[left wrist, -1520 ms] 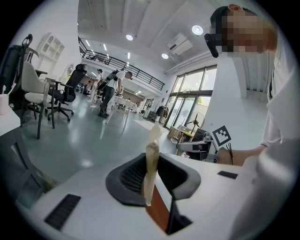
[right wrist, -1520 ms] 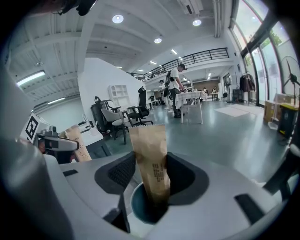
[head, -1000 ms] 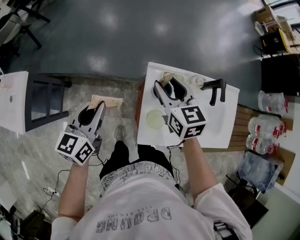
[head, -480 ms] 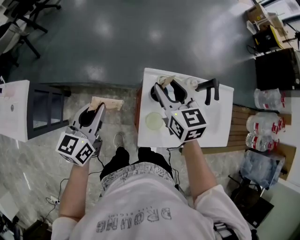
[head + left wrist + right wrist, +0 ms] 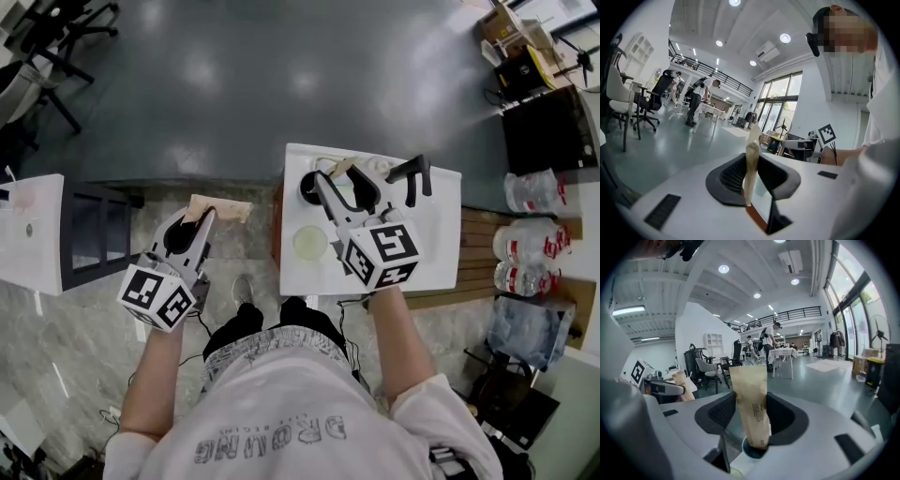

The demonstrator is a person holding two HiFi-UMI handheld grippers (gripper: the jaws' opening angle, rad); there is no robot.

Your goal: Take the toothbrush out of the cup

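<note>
Two toothbrushes in tan paper wrappers are in view. My right gripper is shut on one wrapped toothbrush, upright over the white sink top. Its lower end hangs at the mouth of the dark cup. Off to the left of the sink, over the floor, my left gripper is shut on the other wrapped toothbrush, seen edge-on between the pads. From the right gripper view, the left gripper shows at the left.
The white sink top carries a black faucet at the back and a round drain near the front left. A white cabinet stands at the left. Water bottles and boxes lie at the right.
Both grippers have risen a little, each still gripping its wrapped toothbrush. The right one's toothbrush has come up out of the cup.
</note>
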